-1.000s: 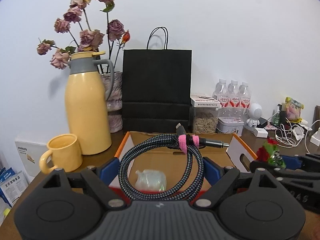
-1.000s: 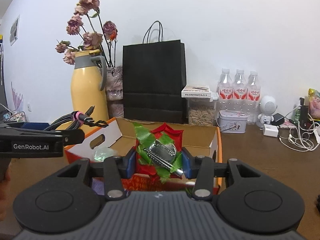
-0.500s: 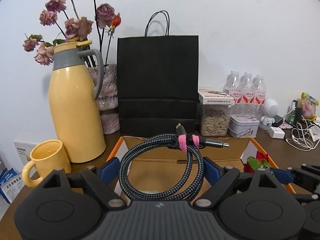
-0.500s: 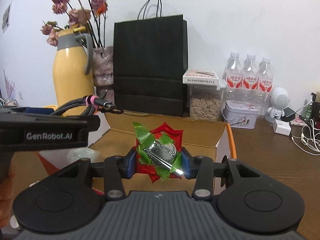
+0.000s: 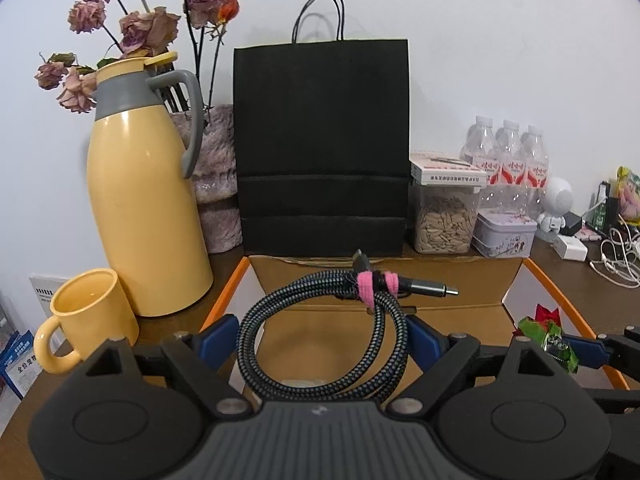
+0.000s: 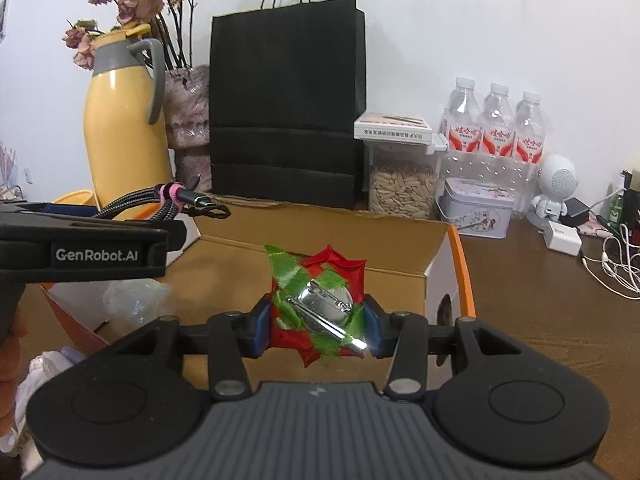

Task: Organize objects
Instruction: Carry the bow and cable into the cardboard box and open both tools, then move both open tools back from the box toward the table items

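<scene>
With my left hand-held gripper point(image 5: 323, 344) clamped on the coiled black braided cable point(image 5: 320, 332) and my right hand-held gripper point(image 6: 316, 326) clamped on the red-and-green ribbon brooch point(image 6: 316, 300), both hung over the open orange-edged cardboard box point(image 6: 444, 276), where I judged the crowded grippers might collide and jolt either loose.

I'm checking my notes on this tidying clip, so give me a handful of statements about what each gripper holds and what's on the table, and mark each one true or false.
1. The left gripper is shut on a coiled cable. True.
2. The cable is bound with a blue strap. False: the strap is pink.
3. The right gripper holds a red and green ribbon flower. True.
4. The black paper bag lies flat on the table. False: it stands upright behind the cardboard box.
5. The yellow mug sits inside the box. False: it stands outside, beside the yellow jug.
</scene>
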